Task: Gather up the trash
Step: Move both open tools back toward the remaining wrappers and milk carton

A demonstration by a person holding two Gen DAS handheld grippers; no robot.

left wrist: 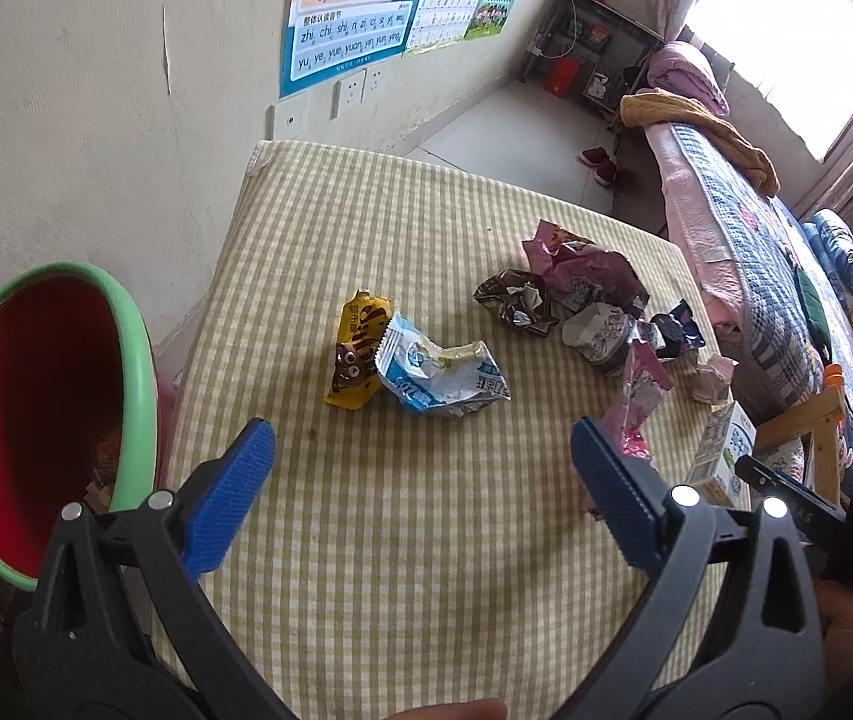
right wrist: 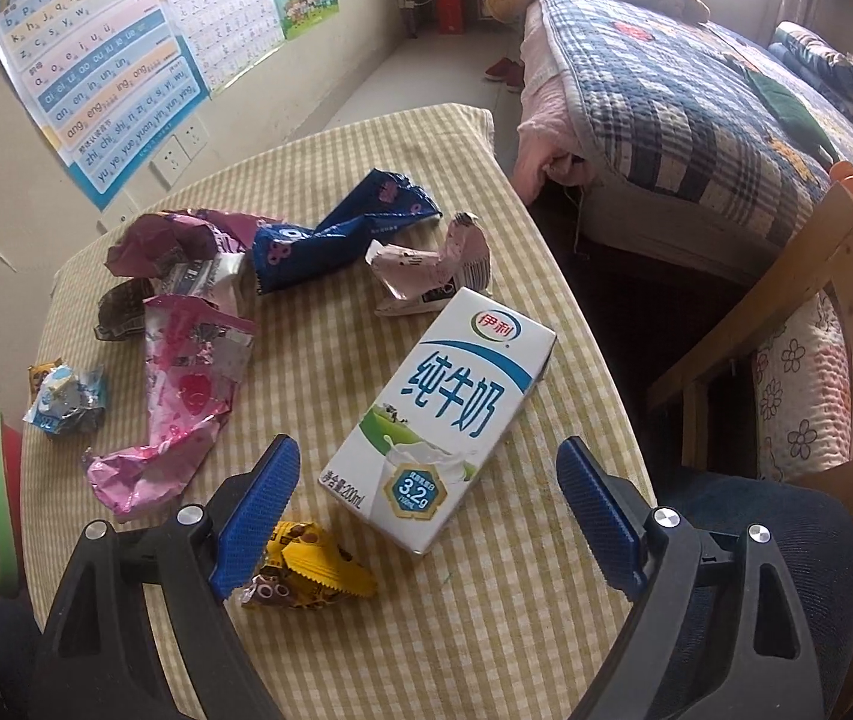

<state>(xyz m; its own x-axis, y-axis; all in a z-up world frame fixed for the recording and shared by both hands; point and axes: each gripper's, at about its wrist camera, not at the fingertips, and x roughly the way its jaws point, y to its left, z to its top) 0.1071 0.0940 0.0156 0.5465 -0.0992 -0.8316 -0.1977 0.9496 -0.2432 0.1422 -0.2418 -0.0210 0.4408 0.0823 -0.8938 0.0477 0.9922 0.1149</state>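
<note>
While both pairs of tongs hang spread and empty over the checked bench [left wrist: 426, 540], the right tongs [right wrist: 426, 480] straddle the near end of the milk carton [right wrist: 444, 414]. Its long axis runs away from them, tilted toward the upper right, so the jaws look roughly set across its width. The left tongs [left wrist: 423, 462] are nearer the yellow wrapper [left wrist: 357, 354] and blue-white wrapper [left wrist: 438, 372] ahead; the red bin [left wrist: 36, 420] sits to their left. The carton reads "伊利", "纯牛奶", "3.2g", "200mL".
</note>
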